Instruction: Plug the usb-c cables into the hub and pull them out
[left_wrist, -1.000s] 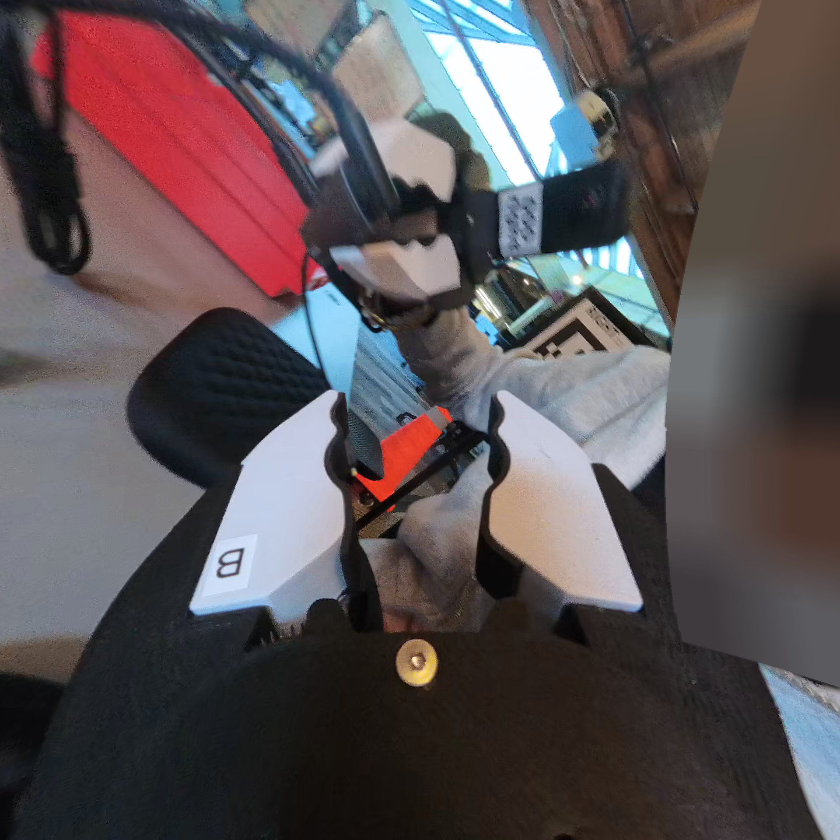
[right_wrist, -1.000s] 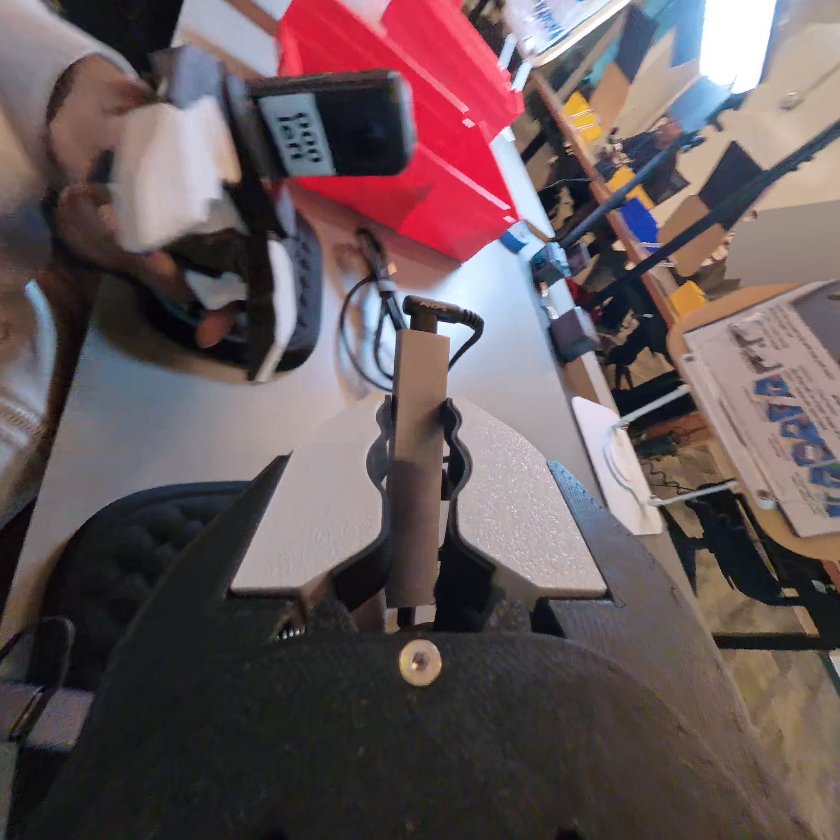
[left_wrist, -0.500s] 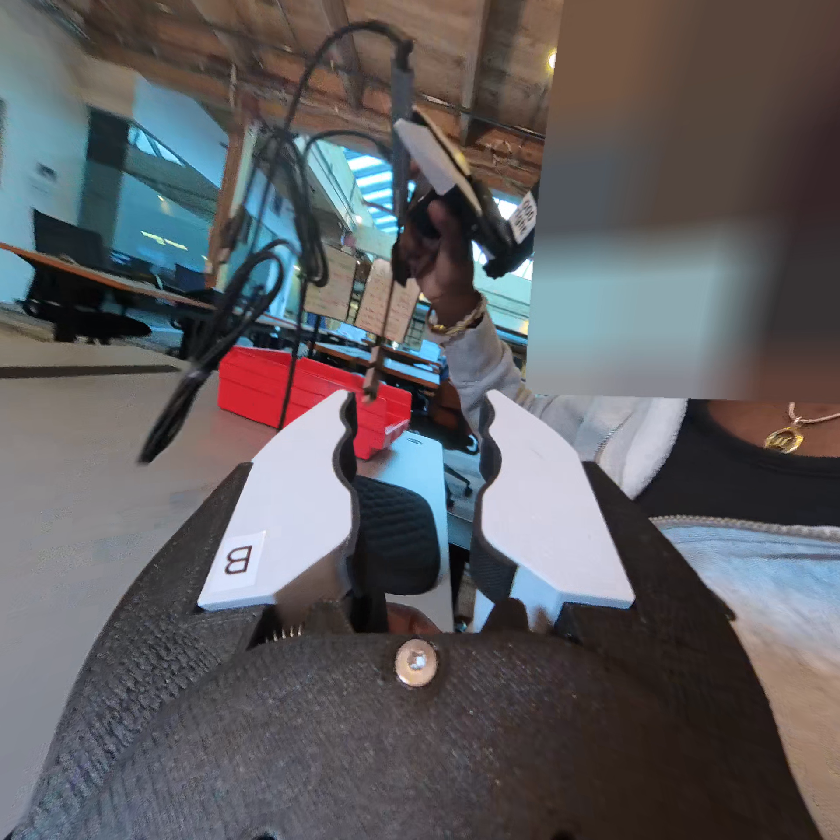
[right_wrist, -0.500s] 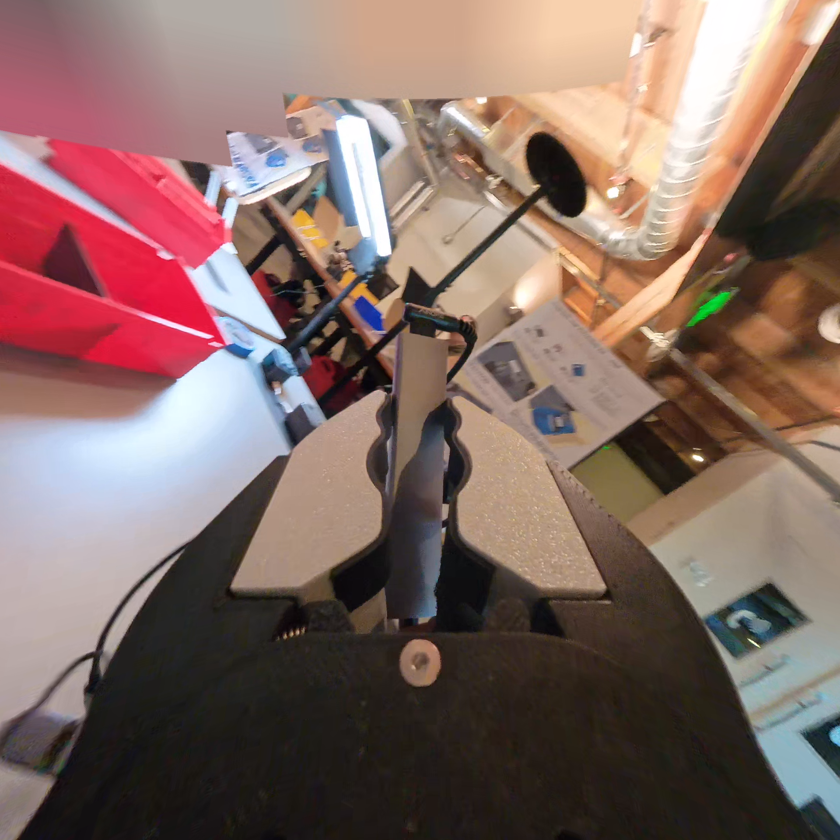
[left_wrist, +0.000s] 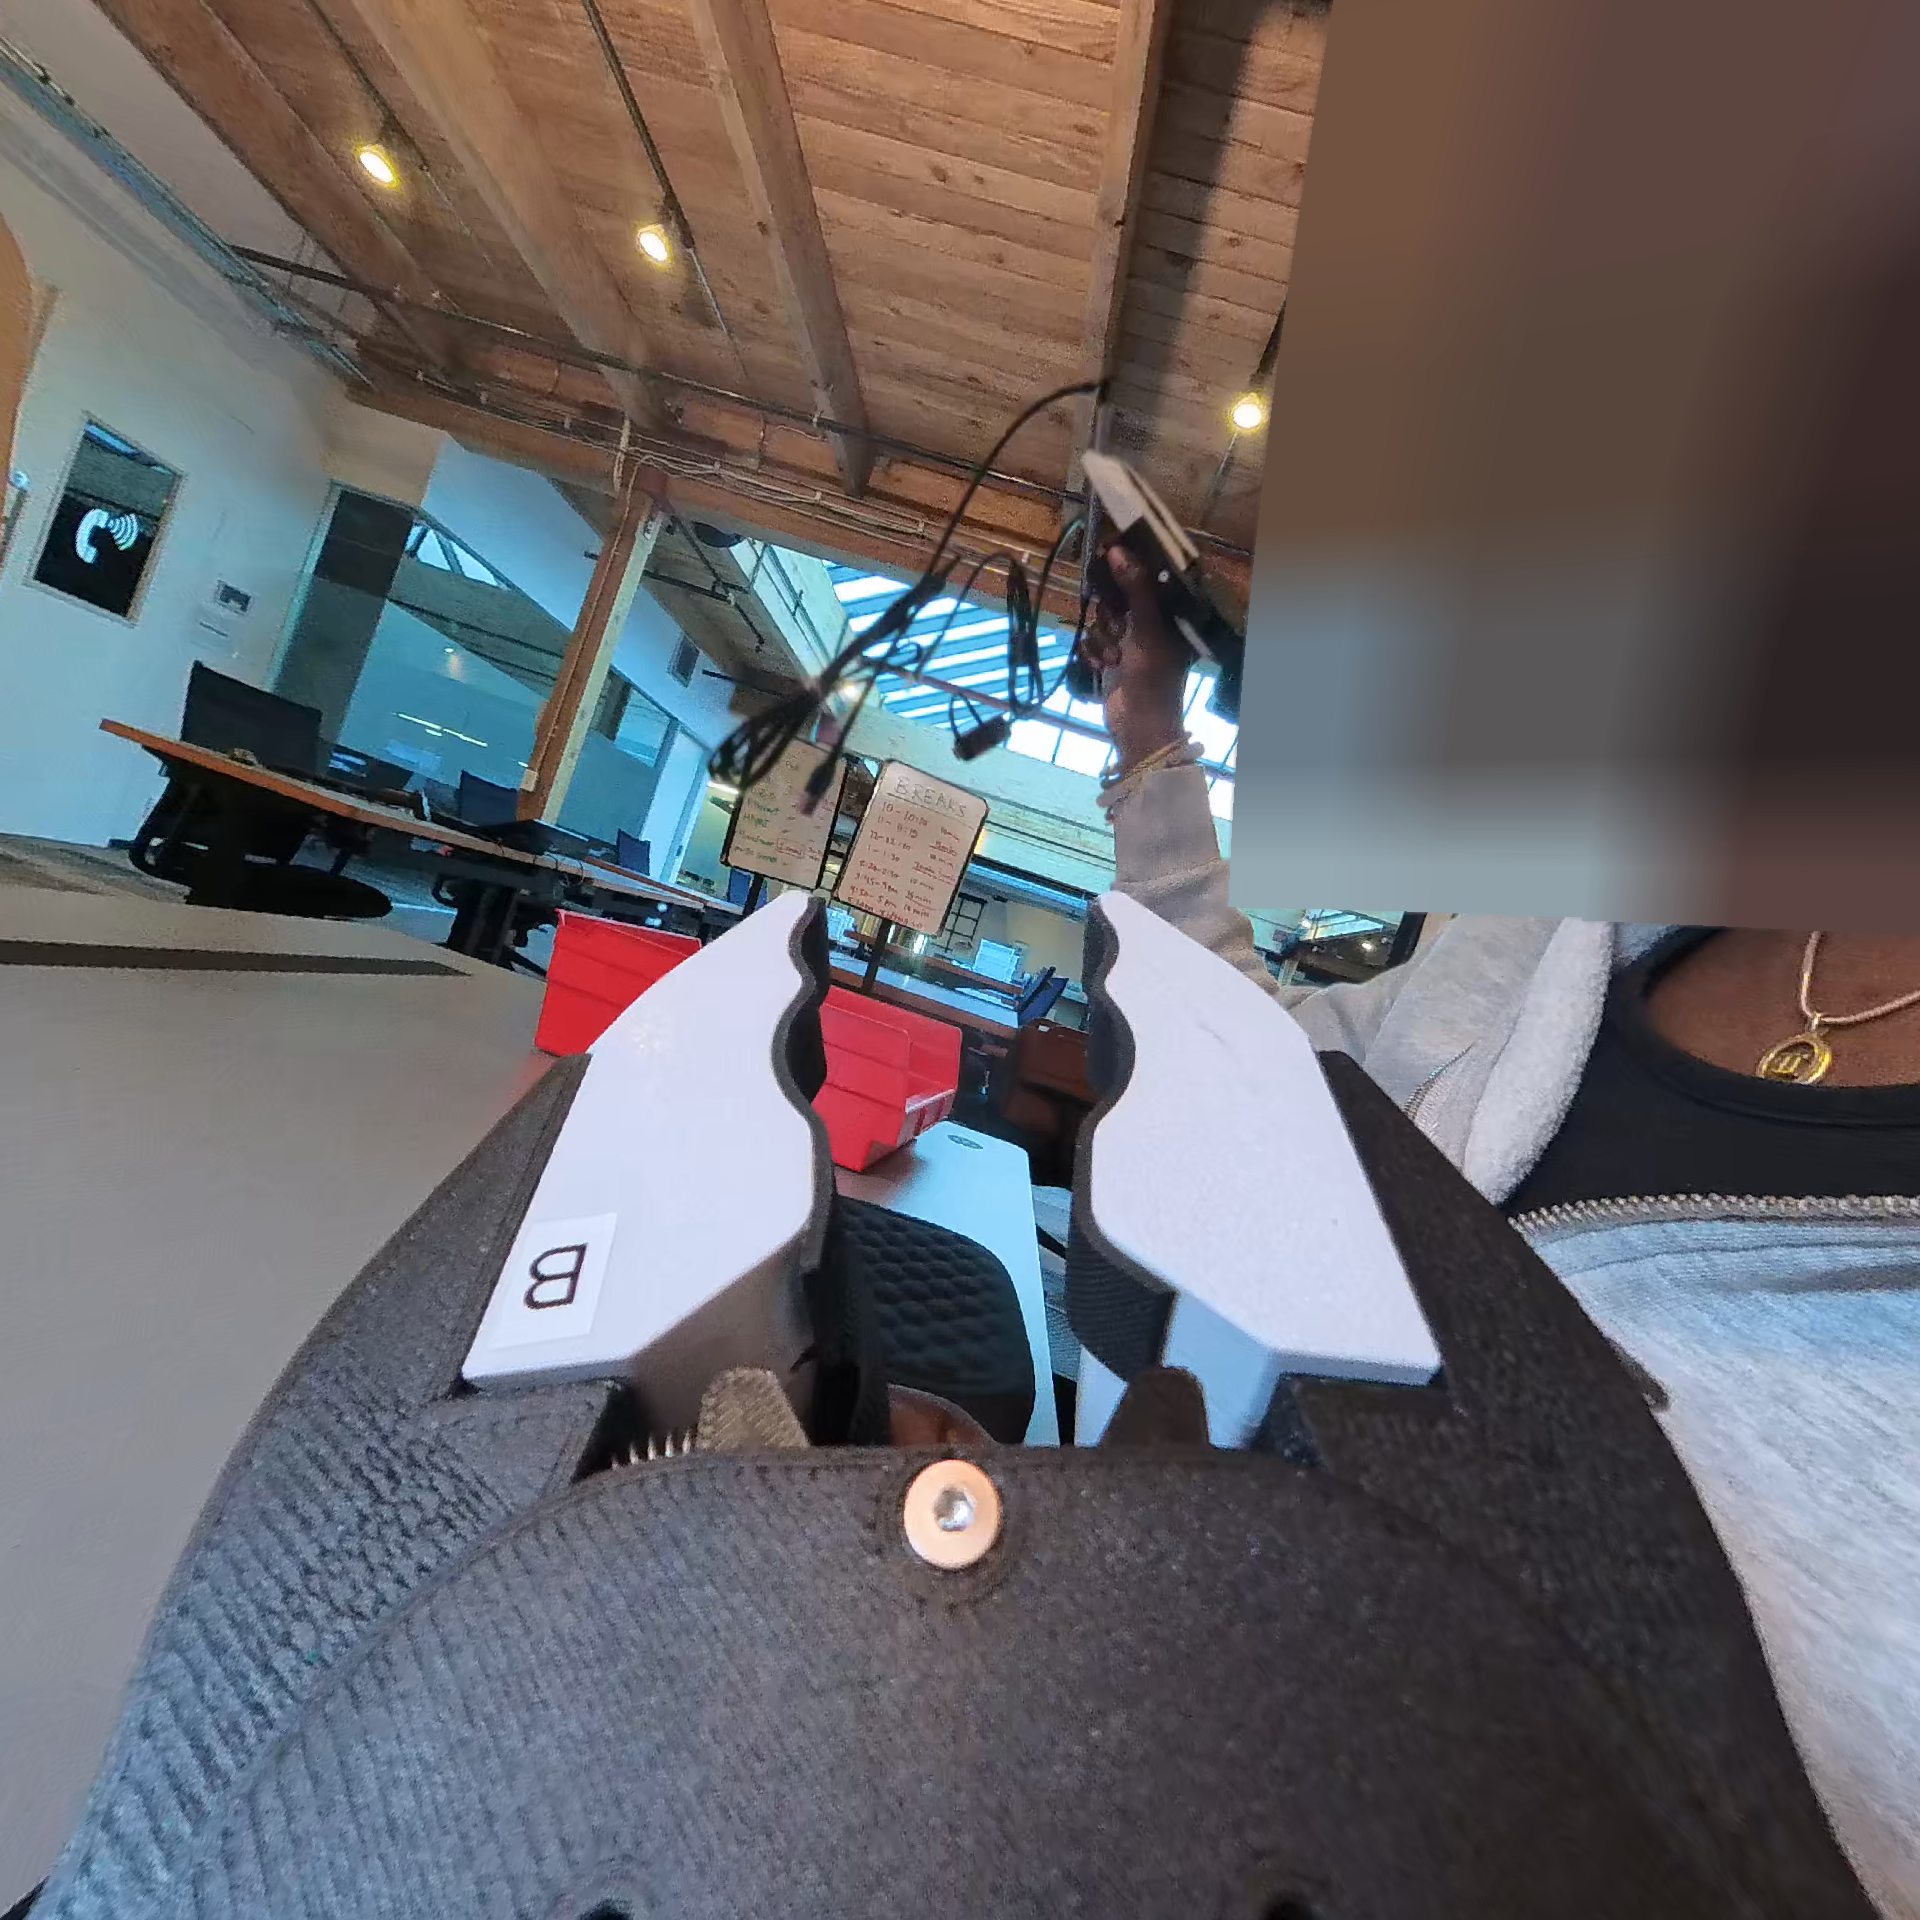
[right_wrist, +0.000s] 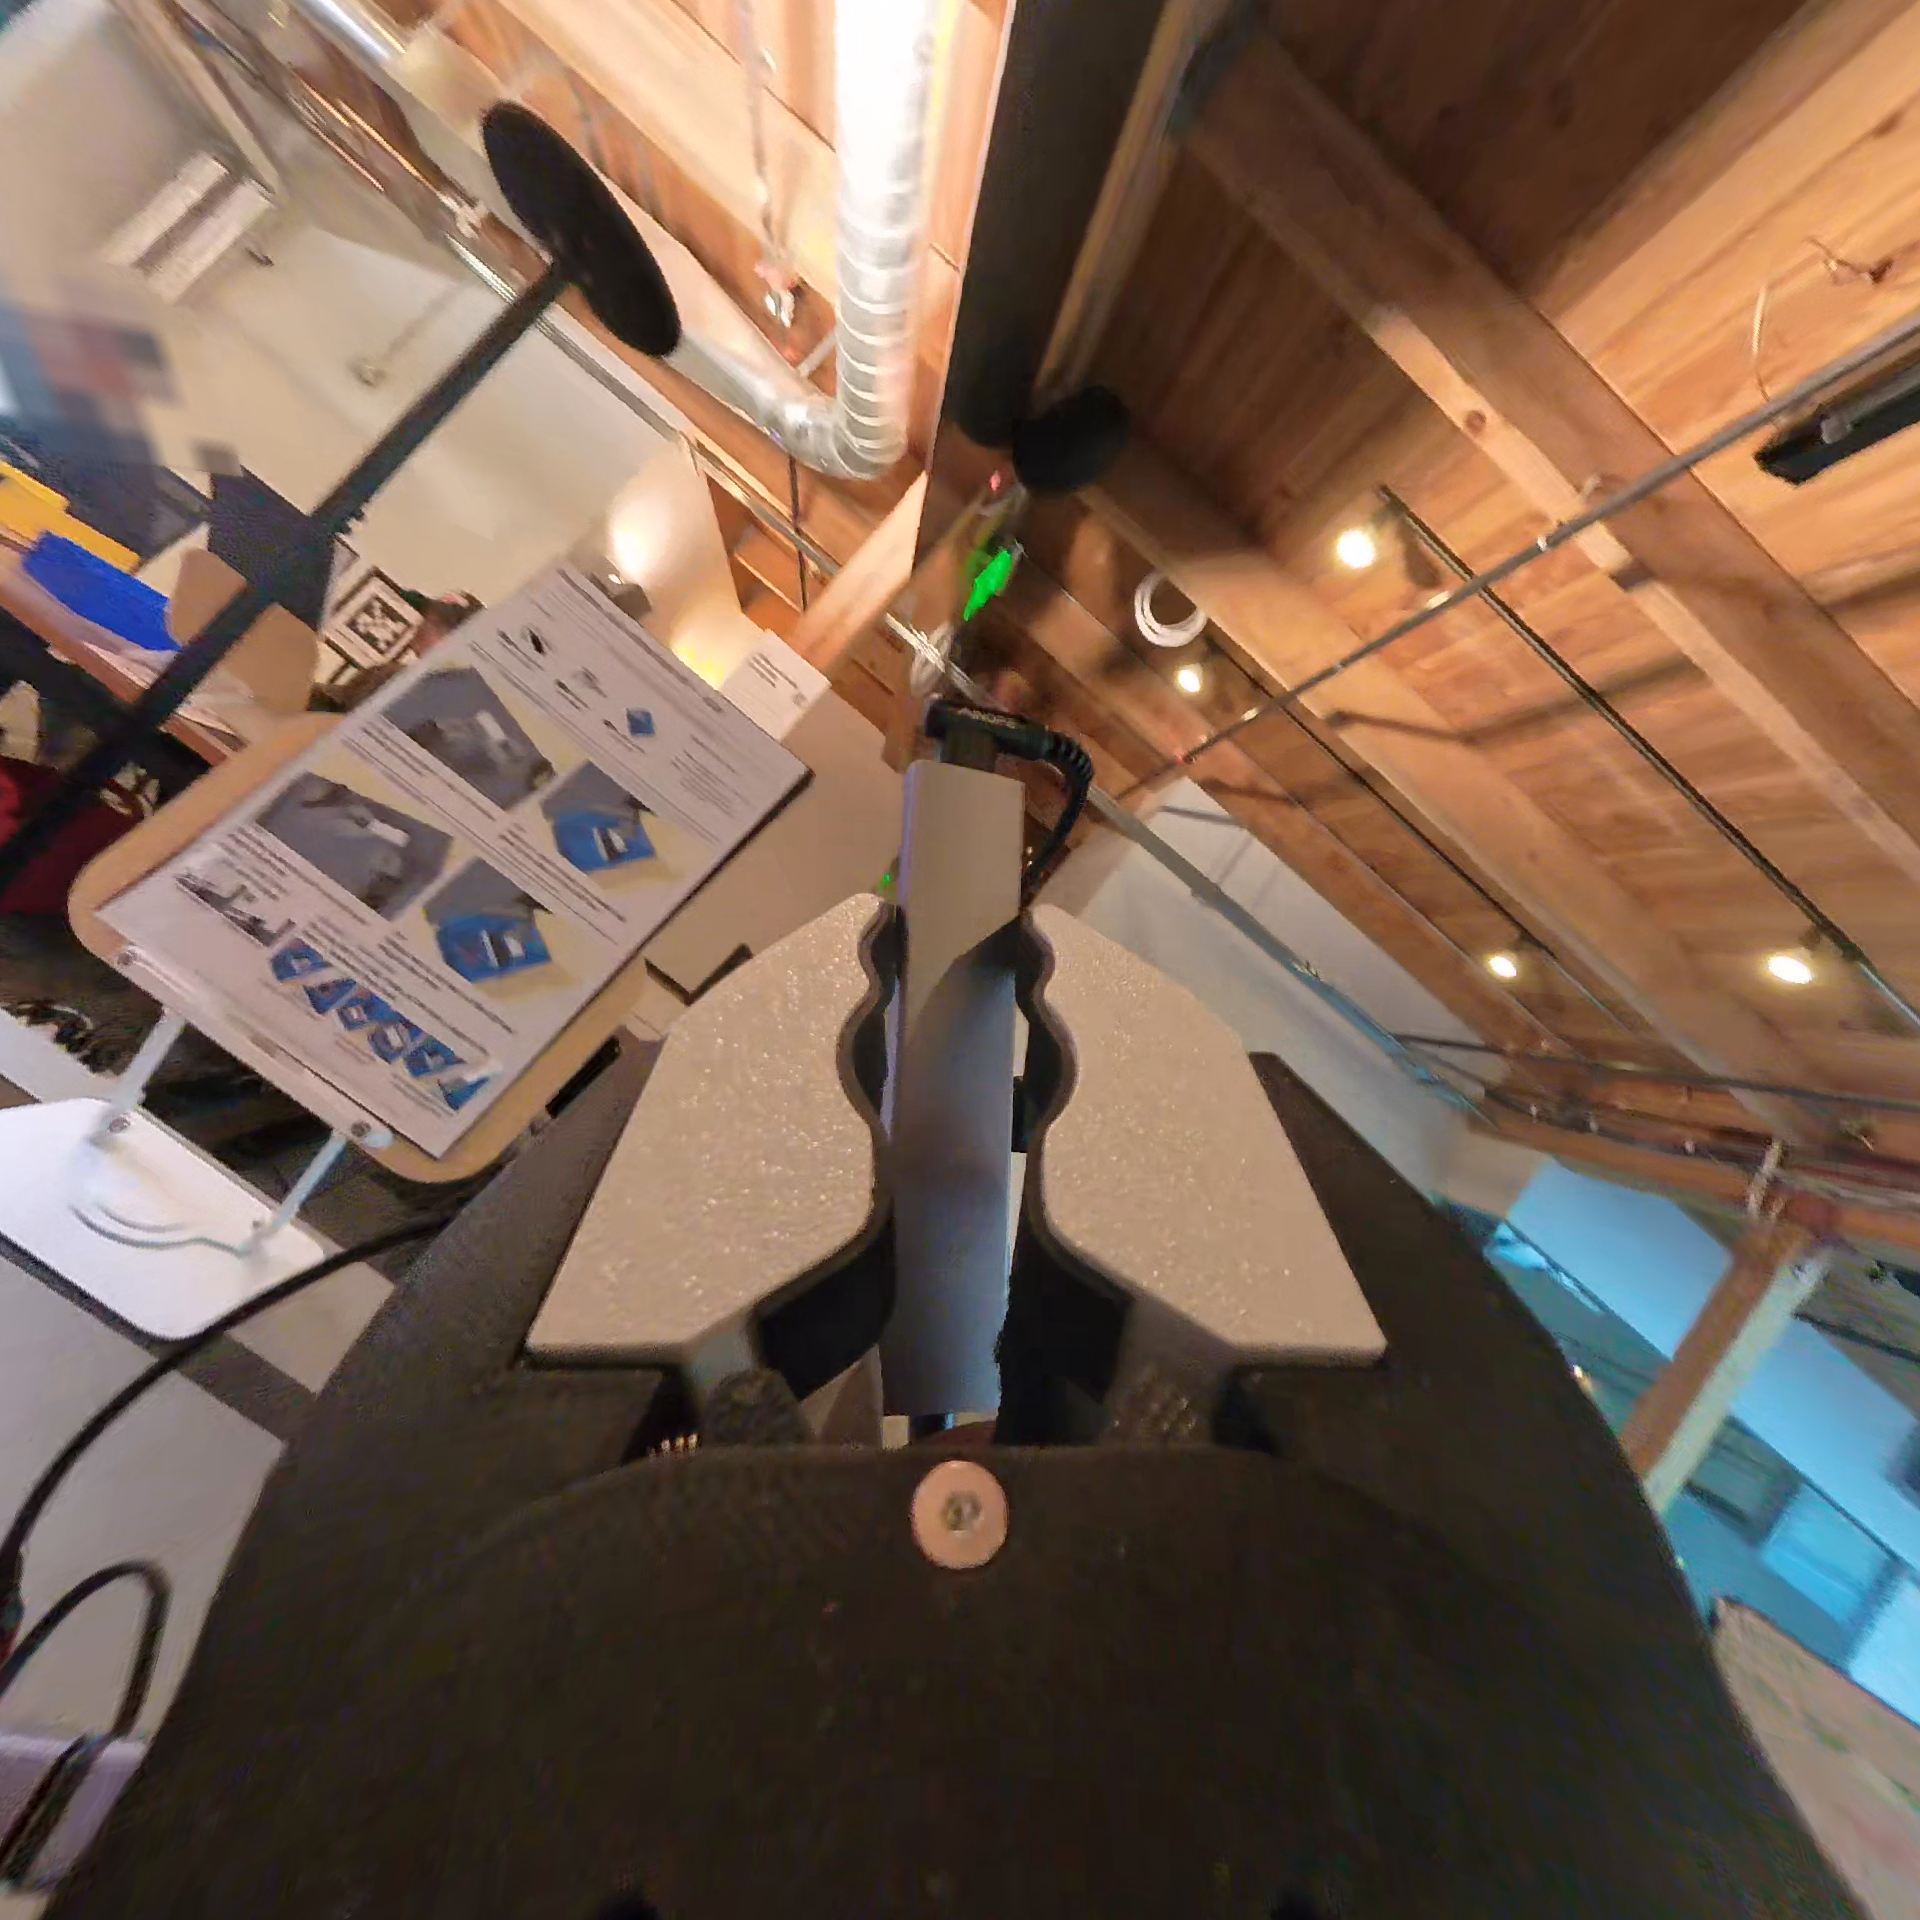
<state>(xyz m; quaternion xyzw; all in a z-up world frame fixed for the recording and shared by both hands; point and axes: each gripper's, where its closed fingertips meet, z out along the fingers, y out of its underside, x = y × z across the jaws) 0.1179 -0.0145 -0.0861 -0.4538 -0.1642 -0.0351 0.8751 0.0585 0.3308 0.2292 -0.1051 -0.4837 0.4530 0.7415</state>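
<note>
The right gripper (right_wrist: 956, 920) is now lifting the hub (right_wrist: 951, 1091) overhead, jaws clamped on it, one black cable (right_wrist: 1023, 743) plugged beyond the tips, others probably dangling. The left gripper (left_wrist: 951, 914) is waiting, jaws parted and empty.

left gripper (left_wrist: 951, 940) gaping, cables (left_wrist: 894, 644) dangling overhead

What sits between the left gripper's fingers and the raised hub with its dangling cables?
Nothing is held: the left gripper is open. Left wrist view shows open air up to the hub and cables.
</note>
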